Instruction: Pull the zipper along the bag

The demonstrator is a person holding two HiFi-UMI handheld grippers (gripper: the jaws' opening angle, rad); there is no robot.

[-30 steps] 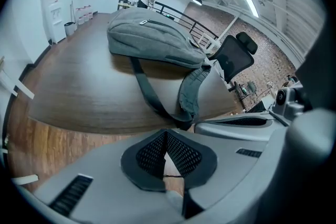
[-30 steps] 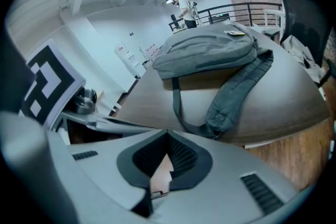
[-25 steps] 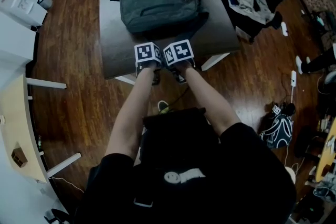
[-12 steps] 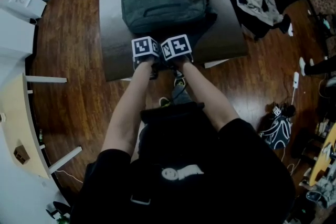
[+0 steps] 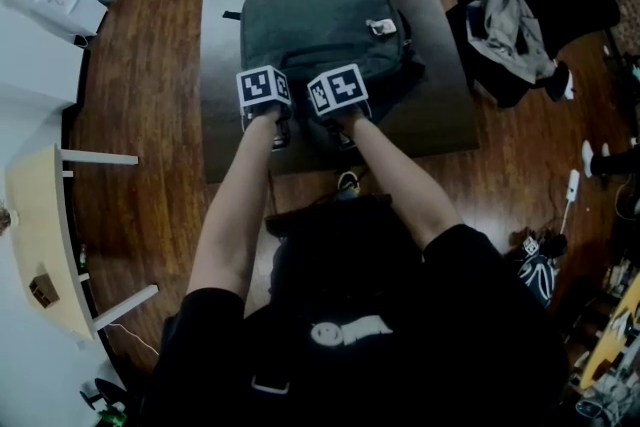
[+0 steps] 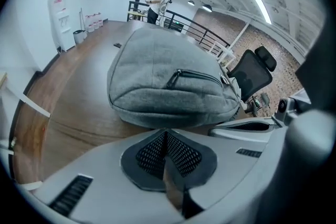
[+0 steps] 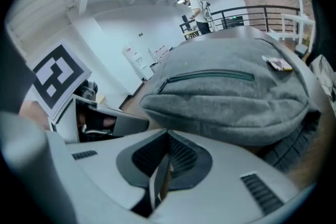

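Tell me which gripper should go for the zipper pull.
Left, probably. The zipper pull hangs at the zipper's left end, almost straight ahead of the left gripper; the right gripper sits further toward the bag's other side.

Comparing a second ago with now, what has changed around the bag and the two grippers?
The left gripper and the right gripper both advanced across the table, from its near edge up to the near side of the bag. Nothing was taken hold of: both pairs of jaws are closed and empty. The bag lies where it was, its visible zipper closed.
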